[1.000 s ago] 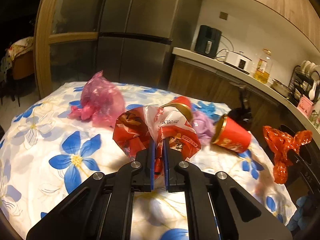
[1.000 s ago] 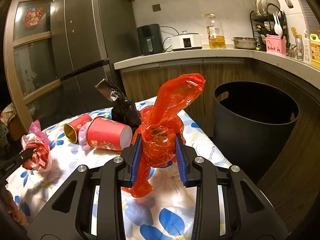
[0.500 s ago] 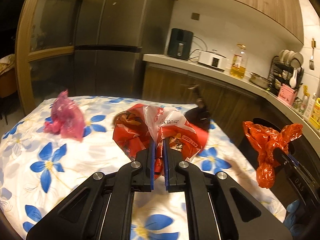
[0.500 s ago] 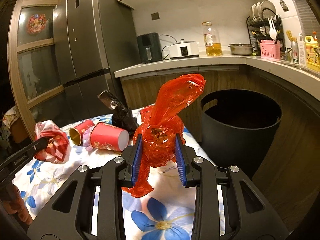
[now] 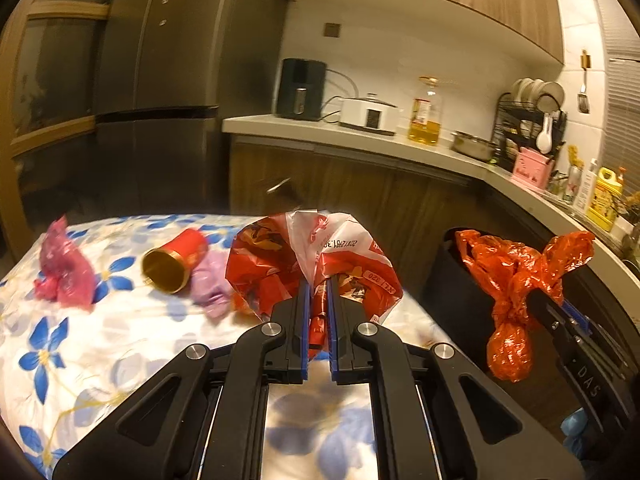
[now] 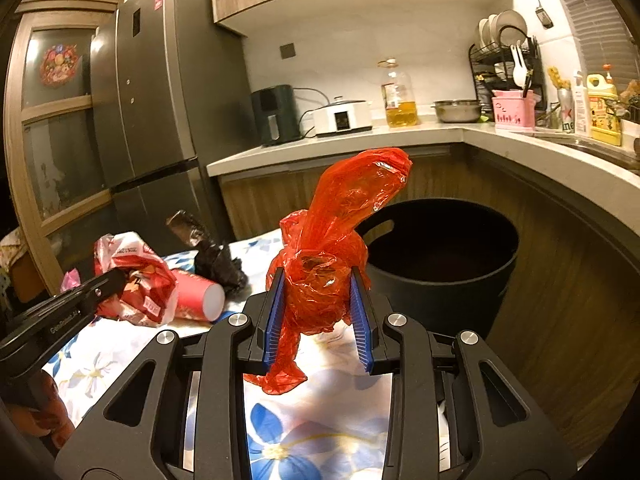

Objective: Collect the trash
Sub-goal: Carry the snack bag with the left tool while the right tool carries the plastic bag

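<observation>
On the table under a white cloth printed with blue flowers (image 5: 60,344), the leftmost piece of rubbish is a crumpled pink plastic bag (image 5: 64,276) near the far-left edge of that table. To its right a red paper cup with a gold inside (image 5: 176,262) lies on its side, mouth toward the camera, touching a soft lilac wad of plastic (image 5: 212,284) just beside it. Next, over the middle of the table, the left gripper (image 5: 318,300) is clenched on a crinkled red-and-white printed snack wrapper (image 5: 316,256), its blue pads nearly meeting with a thin fold of the wrapper pinched between them. In the right wrist view a second red paper cup (image 6: 200,296) lies behind that wrapper, and a crumpled black foil bag (image 6: 216,256) stands beyond it at the table's far side. Further right, over the table's right edge, the right gripper (image 6: 318,312) grasps a knotted orange-red plastic bag (image 6: 328,276), pads pressing its bulging middle, one end sticking up and a tail hanging below. Off the table's right edge stands a round black bin with handle slots (image 6: 440,280), mouth open, against the wooden kitchen cabinets (image 6: 568,264).
</observation>
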